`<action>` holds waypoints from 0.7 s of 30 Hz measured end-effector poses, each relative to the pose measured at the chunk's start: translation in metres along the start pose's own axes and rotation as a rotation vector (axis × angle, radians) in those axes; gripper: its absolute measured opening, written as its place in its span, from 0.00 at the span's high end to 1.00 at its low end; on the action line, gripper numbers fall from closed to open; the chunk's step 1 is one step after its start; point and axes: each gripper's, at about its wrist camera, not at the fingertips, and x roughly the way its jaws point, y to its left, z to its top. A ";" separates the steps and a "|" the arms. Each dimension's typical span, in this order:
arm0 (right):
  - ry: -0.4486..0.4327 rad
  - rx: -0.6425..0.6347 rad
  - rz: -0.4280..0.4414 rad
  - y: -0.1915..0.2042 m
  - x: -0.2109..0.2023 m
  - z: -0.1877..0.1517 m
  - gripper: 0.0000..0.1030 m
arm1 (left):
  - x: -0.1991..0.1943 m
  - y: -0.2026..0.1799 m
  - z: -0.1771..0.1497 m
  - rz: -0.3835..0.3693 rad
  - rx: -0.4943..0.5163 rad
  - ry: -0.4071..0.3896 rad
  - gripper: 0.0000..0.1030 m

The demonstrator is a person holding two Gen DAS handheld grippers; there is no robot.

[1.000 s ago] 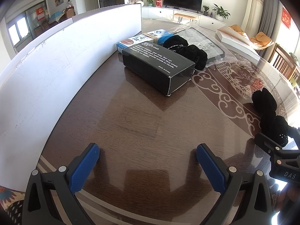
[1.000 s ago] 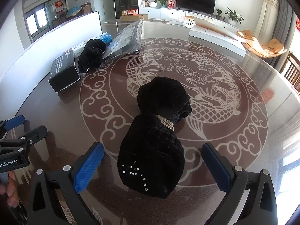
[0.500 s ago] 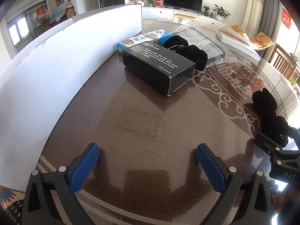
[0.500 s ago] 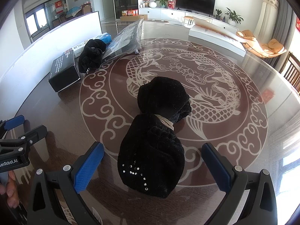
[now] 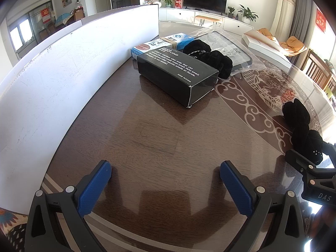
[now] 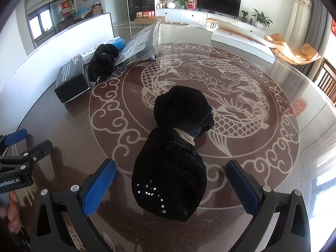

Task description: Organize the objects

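The black bundle (image 6: 174, 157) is lying on the worktop (image 6: 262, 168) between the wide-open jaws of the right gripper (image 6: 171, 183), its long axis running along them, while the left gripper (image 5: 166, 181), also open and empty, is being held well aside.

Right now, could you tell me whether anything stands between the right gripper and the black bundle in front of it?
Nothing visible does: the right gripper is open, and the tied black bundle lies between its fingers on the table.
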 end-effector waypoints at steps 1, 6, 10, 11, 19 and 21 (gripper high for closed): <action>0.000 0.000 0.000 0.000 0.000 0.000 0.00 | 0.000 0.000 0.000 0.000 0.000 0.000 0.00; 0.000 0.000 0.000 0.000 0.000 0.000 0.00 | 0.000 0.000 0.000 0.000 0.000 0.000 0.00; 0.000 0.000 0.000 0.000 0.000 0.000 0.00 | 0.000 0.000 0.000 0.000 0.000 0.000 0.00; 0.000 0.000 0.000 0.000 0.000 0.000 0.00 | 0.000 0.000 0.000 0.000 0.000 0.000 0.00; -0.001 0.000 -0.001 0.000 0.000 0.000 0.00 | 0.000 0.000 0.000 -0.004 -0.002 0.000 0.00; -0.002 0.001 -0.003 0.000 0.000 0.000 0.00 | -0.003 0.006 0.001 -0.075 -0.037 -0.010 0.00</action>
